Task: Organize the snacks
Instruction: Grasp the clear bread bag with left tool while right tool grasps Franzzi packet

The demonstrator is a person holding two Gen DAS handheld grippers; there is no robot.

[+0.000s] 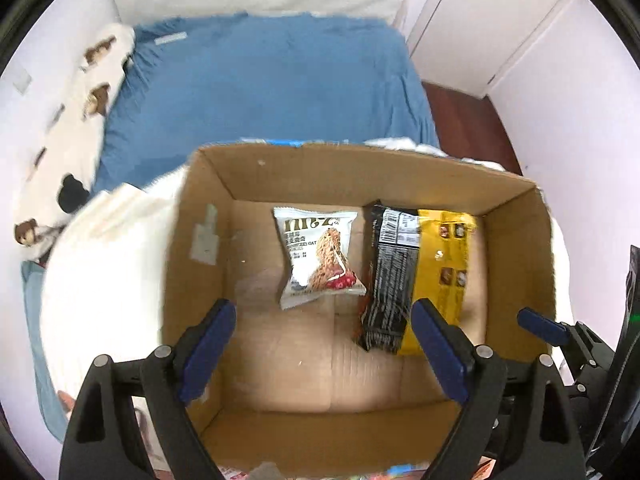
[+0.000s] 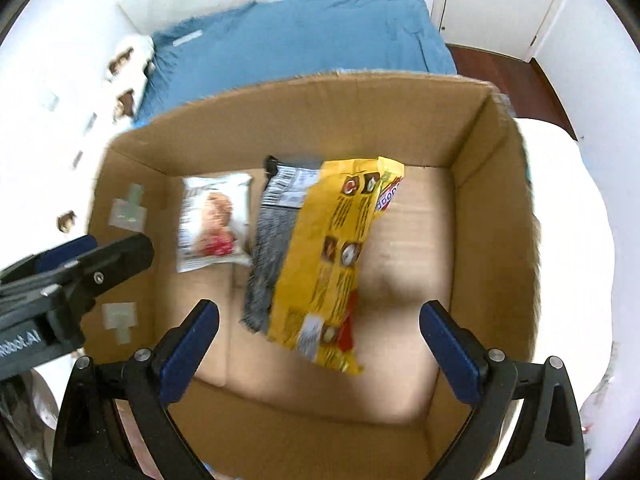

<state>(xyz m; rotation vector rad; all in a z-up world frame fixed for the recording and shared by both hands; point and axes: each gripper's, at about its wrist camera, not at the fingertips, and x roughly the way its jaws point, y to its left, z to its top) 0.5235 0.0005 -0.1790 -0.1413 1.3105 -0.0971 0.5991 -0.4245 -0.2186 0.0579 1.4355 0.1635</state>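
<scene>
One open brown cardboard box (image 1: 520,264) holds three snack packs, left to right: one white cookie pouch (image 1: 318,256), one black wrapper (image 1: 390,276), one yellow bag (image 1: 444,264). Left gripper (image 1: 324,354) and right gripper (image 2: 320,350) hang above, jaws spread, empty.

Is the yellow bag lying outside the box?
No, the yellow bag lies inside the cardboard box, beside the white cookie packet.

An open cardboard box (image 1: 516,240) carries the snacks on its floor: a white oat-cookie packet (image 1: 318,256) toward 10 o'clock, and just beside it, at 2 o'clock, a black-and-yellow snack bag (image 1: 416,276). The box sits on a white quilt (image 1: 108,280) over a blue-sheeted bed (image 1: 260,88).
</scene>
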